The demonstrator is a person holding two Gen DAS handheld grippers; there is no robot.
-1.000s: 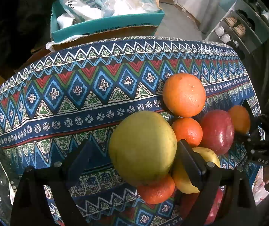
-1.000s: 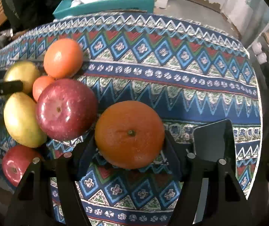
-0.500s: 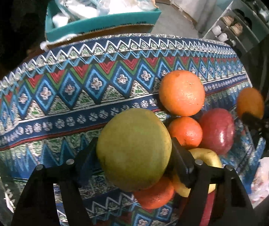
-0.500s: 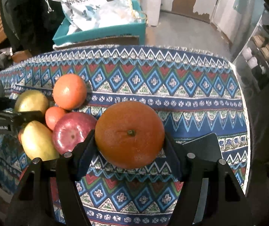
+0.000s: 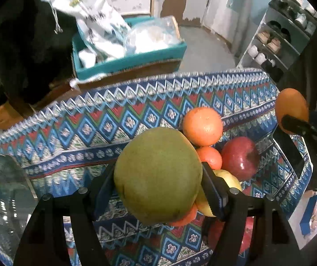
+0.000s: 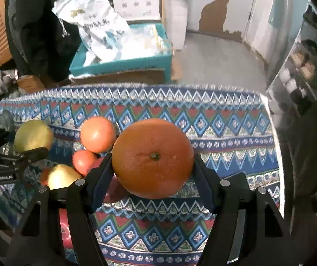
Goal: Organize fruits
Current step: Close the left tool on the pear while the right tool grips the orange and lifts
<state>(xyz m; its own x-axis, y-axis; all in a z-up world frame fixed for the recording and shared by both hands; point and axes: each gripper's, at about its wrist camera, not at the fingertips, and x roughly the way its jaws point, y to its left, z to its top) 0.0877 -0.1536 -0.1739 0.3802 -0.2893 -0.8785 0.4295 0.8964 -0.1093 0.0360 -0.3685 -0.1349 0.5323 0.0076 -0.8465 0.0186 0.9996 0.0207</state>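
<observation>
The left gripper [image 5: 158,175] has its jaws clamped on a large green-yellow fruit [image 5: 158,174], with a pad pressed against each flank, and the fruit is held clear above the worktop [image 5: 74,133]. The right gripper [image 6: 153,158] has its jaws clamped on a large orange [image 6: 153,158], stem scar facing the camera, also held above the cloth. Under and just beside the left gripper lies the remaining cluster of fruit: a second orange [image 5: 203,126] farthest from the camera, a small tangerine [image 5: 209,157] touching it, a red apple [image 5: 240,157] just beside the tangerine, a yellow fruit [image 5: 227,179] partly hidden behind the right-hand finger, and another small orange fruit [image 5: 185,217] showing under the held green-yellow fruit. In the right wrist view the same cluster sits at the left, beside the left gripper seen from the side. The worktop is covered by a patterned cloth [image 6: 225,122] with blue, red and green diamond and zigzag bands. A glass surface [image 5: 5,195] shows at the cloth's left edge. Beyond the worktop stands a teal box [image 5: 131,62] filled with white bags [image 5: 98,28], on a brown carton. A shoe rack [image 5: 276,42] stands at the right wall.
</observation>
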